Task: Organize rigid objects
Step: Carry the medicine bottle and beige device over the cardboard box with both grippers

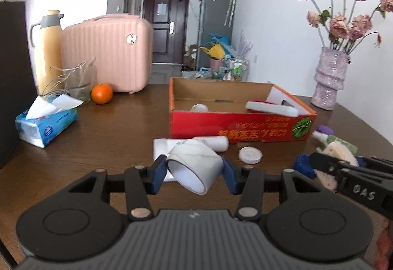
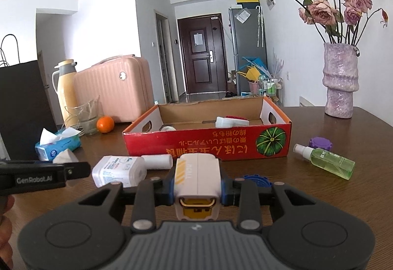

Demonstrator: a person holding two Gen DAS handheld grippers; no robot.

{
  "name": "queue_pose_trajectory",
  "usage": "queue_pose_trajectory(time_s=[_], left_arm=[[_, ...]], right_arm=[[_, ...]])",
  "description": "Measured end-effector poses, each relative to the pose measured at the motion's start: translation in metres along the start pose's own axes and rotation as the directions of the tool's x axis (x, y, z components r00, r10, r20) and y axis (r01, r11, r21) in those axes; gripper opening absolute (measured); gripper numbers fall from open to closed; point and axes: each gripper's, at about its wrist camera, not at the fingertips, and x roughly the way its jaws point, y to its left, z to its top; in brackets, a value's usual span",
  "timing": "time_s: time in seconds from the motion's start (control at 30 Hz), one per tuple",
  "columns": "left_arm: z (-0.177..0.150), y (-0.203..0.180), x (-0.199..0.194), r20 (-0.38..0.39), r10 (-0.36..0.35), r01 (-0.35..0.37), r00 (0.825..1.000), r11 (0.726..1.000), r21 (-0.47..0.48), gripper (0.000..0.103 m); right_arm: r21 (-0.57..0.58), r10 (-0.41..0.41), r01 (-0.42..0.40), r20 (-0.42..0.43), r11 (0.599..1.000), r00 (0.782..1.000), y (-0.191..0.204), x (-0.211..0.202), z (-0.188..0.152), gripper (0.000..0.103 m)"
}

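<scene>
Both grippers carry loads: left gripper (image 1: 195, 172) clamps a white tape roll (image 1: 196, 166), right gripper (image 2: 197, 192) clamps a cream power bank (image 2: 196, 179), likely next lifting over the red cardboard box (image 2: 208, 144) rim.

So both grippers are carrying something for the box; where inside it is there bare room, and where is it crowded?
The red box has bare cardboard floor in the middle, between the small white jar at its left and the white and red item at its right. Most crowded is the table in front of the box: a white tube, wipes tub and spray bottle.

Glossy dark wood table (image 2: 368, 127); matt printed cardboard box (image 2: 208, 144); clear plastic spray bottle (image 2: 329, 161); smooth paper roll (image 1: 196, 161).
</scene>
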Motion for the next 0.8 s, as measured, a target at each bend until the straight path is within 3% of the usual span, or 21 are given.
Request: queue_pose_trajectory(time_s=[0.43, 0.8], left_arm=[[0.036, -0.028, -0.001, 0.08, -0.023, 0.025, 0.997, 1.0, -0.017, 0.05], [0.069, -0.04, 0.031, 0.088, -0.01, 0.014, 0.996, 0.999, -0.047, 0.05]], right_arm=[[-0.025, 0.0, 0.001, 0.056, 1.0, 0.998, -0.005, -0.004, 0.034, 0.031], [-0.04, -0.02, 0.024, 0.083, 0.999, 0.996, -0.016, 0.021, 0.065, 0.031]])
